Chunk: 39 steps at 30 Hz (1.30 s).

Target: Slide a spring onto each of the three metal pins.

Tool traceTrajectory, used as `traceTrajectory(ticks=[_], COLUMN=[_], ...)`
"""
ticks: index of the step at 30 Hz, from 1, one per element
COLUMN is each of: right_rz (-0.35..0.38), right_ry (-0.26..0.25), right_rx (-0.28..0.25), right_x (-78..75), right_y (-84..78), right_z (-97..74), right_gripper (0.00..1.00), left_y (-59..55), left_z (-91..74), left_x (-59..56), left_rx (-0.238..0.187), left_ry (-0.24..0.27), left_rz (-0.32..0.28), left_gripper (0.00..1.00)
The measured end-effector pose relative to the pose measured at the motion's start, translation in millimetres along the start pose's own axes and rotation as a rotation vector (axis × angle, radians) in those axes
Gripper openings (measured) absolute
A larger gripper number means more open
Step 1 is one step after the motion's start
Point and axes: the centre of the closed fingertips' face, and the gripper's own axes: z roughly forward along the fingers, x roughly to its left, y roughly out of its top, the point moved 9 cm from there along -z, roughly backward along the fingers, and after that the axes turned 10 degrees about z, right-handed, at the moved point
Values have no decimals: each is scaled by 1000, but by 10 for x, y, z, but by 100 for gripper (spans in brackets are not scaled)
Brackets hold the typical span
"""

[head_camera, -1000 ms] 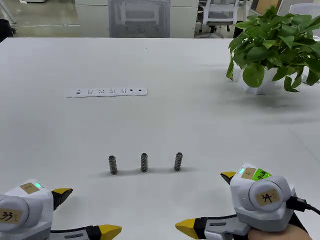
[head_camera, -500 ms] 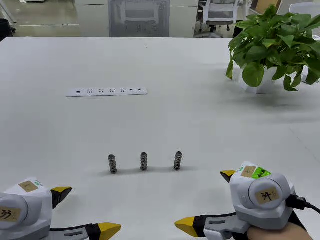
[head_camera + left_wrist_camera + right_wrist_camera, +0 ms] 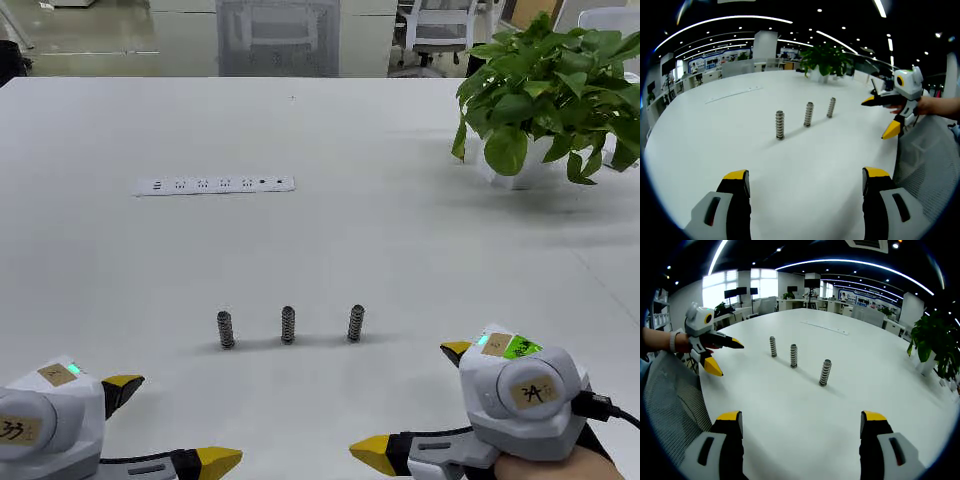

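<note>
Three short pins stand upright in a row on the white table, each with a dark coiled spring around it: left spring point(image 3: 226, 329), middle spring point(image 3: 288, 324), right spring point(image 3: 356, 322). The left gripper view shows the same springs point(image 3: 780, 125) point(image 3: 809, 114) point(image 3: 831, 107), and the right gripper view too point(image 3: 773, 346) point(image 3: 794, 356) point(image 3: 825, 372). My left gripper point(image 3: 168, 420) hangs open at the near left edge, holding nothing. My right gripper point(image 3: 415, 402) is open at the near right, also holding nothing. Both sit well short of the springs.
A white power strip point(image 3: 214, 184) lies flat further back on the left. A potted green plant point(image 3: 545, 92) stands at the far right. Office chairs point(image 3: 277, 37) line the far table edge. The white table point(image 3: 400, 230) is bare around the springs.
</note>
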Motion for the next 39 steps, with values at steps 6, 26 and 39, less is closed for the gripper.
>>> traceTrajectory(ticks=[6,26,39], right_rz=[-2,-6,-1], right_ry=[-1,0,-1], right_rx=[1,4,-1], right_x=[13,3,10], right_y=[9,-1,10], right_z=[-13,5,-13], right_gripper=[99,99,99], left_y=[38,-6,13], left_z=[-10,15,10], left_x=[-42,-4,-31], left_rx=[-1,3,4], left_ry=[0,-6,-5], left_rz=[-1,-1,0], left_gripper=[95,95,95])
